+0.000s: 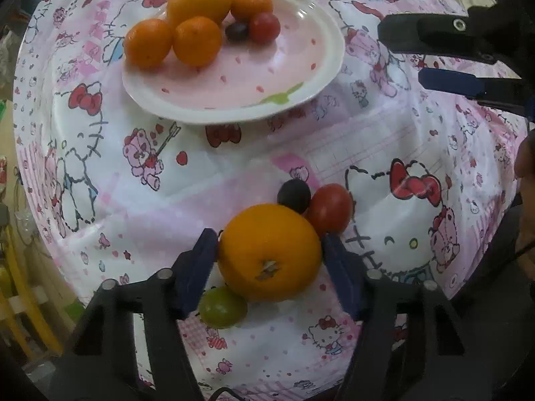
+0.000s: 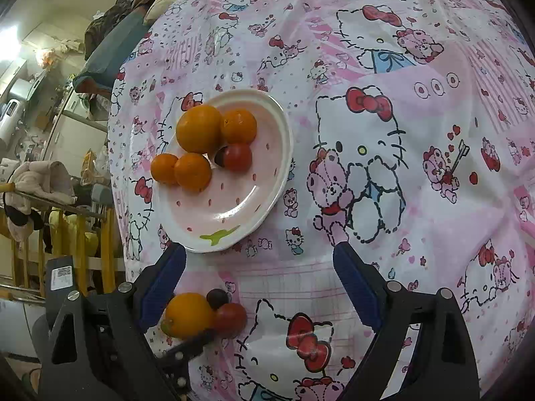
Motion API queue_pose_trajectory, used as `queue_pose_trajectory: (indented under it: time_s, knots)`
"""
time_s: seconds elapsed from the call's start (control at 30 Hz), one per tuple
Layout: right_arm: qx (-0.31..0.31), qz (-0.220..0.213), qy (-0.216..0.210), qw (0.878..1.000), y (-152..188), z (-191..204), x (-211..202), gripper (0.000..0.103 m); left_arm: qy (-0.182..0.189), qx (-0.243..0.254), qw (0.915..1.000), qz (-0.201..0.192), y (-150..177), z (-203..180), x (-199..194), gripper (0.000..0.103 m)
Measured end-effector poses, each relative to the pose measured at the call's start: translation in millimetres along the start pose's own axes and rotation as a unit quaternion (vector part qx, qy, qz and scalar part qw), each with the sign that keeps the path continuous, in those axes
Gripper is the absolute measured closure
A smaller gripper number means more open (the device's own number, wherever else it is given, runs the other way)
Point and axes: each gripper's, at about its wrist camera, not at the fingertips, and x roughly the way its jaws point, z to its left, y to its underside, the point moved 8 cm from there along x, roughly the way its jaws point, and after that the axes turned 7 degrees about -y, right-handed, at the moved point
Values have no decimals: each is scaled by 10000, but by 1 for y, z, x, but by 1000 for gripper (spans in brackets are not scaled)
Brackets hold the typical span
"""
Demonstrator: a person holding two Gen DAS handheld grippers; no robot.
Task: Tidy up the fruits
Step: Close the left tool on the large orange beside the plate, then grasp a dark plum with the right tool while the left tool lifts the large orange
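Note:
My left gripper is shut on a big orange resting on the cloth; its blue pads touch both sides. A red tomato, a dark grape and a green fruit lie against the orange. A pink plate holds several oranges, a red tomato and a dark grape. My right gripper is open and empty, above the cloth near the plate. The held orange also shows in the right wrist view.
A Hello Kitty cloth covers the table. The right gripper's fingers show at the upper right of the left wrist view. Yellow rails and clutter stand beyond the table's left edge.

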Motion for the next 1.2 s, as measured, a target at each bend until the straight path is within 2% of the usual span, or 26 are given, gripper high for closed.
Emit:
queue_pose_trajectory:
  time_s: [0.17,0.37,0.5,0.63,0.77,0.9,1.0,1.07,1.13,1.2]
  knots:
    - [-33,23,49,10000,2,0,0,11,-24,120,9999,-63,2,-9,-2,47]
    - [-88,-24,45,9999,1,3,-3,11,198,-190,9991,-327,5,2,-27,47]
    - [-85,-48,92,9999,2,1,-5,11,95,-374,9975,-586,-1,13,-42,47]
    - [-52,-75,119,9999,1,0,-6,11,224,-716,9933,-884,-7,34,-55,47]
    - [-118,-50,130,9998,3,2,-4,11,75,-1179,9855,-1218,-16,57,-69,47]
    - [-202,93,179,9996,8,1,3,11,-151,-1656,9787,-1202,-25,85,-66,47]
    - [-244,258,164,9992,14,4,12,11,-137,-1965,9746,-1067,-23,98,-61,47]
    - [-297,426,83,9986,19,11,21,15,-82,-2106,9724,-1006,-22,105,-58,47]
    - [-443,635,-55,9970,26,25,32,34,-85,-2141,9715,-1011,-20,106,-60,47]
    - [-601,820,-108,9948,32,36,43,45,-97,-2132,9715,-1036,-19,109,-63,47]
